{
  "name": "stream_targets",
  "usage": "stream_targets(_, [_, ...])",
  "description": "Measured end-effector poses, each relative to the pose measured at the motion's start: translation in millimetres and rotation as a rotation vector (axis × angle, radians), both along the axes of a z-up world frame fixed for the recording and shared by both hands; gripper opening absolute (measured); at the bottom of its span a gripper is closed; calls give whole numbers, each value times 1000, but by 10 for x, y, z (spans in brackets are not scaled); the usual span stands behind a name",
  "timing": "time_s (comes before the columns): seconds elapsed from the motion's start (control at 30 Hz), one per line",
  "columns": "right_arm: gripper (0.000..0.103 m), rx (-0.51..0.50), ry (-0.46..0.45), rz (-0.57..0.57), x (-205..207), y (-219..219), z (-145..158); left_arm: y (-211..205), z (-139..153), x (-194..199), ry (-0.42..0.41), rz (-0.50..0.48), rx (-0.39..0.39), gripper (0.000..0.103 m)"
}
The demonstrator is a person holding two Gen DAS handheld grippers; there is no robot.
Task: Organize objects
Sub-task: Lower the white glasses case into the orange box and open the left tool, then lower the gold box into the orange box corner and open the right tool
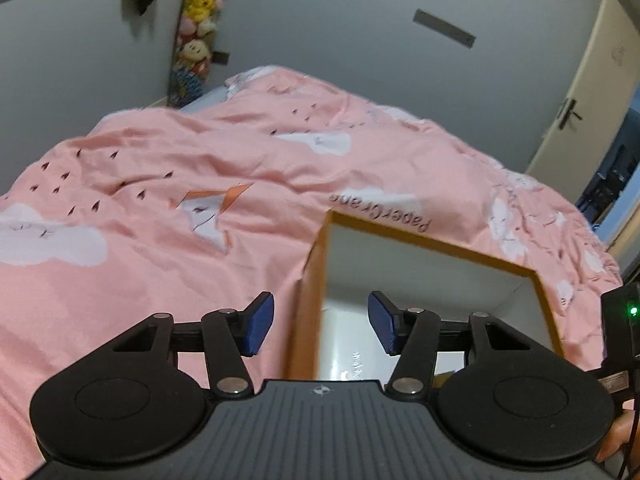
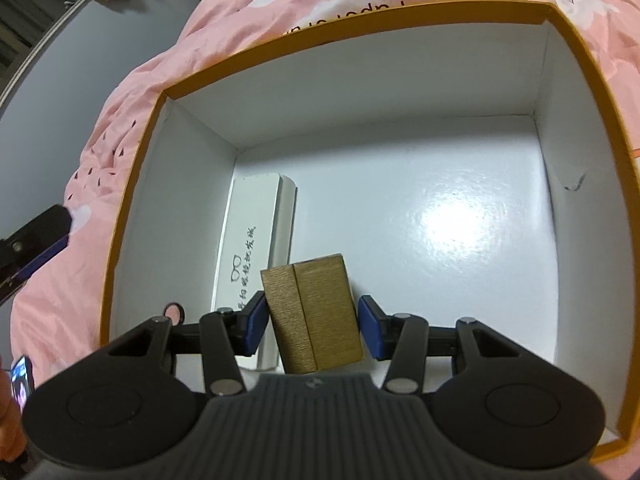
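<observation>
An orange-rimmed cardboard box (image 2: 136, 184) with a white inside sits on the pink bed; it also shows in the left wrist view (image 1: 432, 244). Inside it lies a long white case (image 2: 250, 236) with black writing, against the left wall. My right gripper (image 2: 312, 326) is inside the box with a small gold-brown box (image 2: 320, 312) between its blue pads; the left pad touches it, and a thin gap shows at the right pad. My left gripper (image 1: 320, 322) is open and empty, held above the box's left wall.
The pink quilt (image 1: 160, 200) with cloud prints covers the bed around the box. Plush toys (image 1: 196, 32) hang in the far wall corner. A cream door (image 1: 588, 92) stands at the right. A phone (image 2: 22, 376) shows at the lower left edge.
</observation>
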State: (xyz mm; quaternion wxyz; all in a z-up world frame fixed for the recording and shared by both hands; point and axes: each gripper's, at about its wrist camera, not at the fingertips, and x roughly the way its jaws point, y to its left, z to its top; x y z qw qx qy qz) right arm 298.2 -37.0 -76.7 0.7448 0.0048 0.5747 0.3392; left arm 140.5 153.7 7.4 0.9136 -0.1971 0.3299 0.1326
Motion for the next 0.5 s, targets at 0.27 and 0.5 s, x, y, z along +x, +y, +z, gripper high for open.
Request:
stream_targets(0.27, [50,-12,-13,2,-45,204,-34,43,-295,82,49,-4,-50,40])
stream_targets(0.5, [50,-5,5,18,-76,309,-53,20,-379,104,53,-22,-61,34])
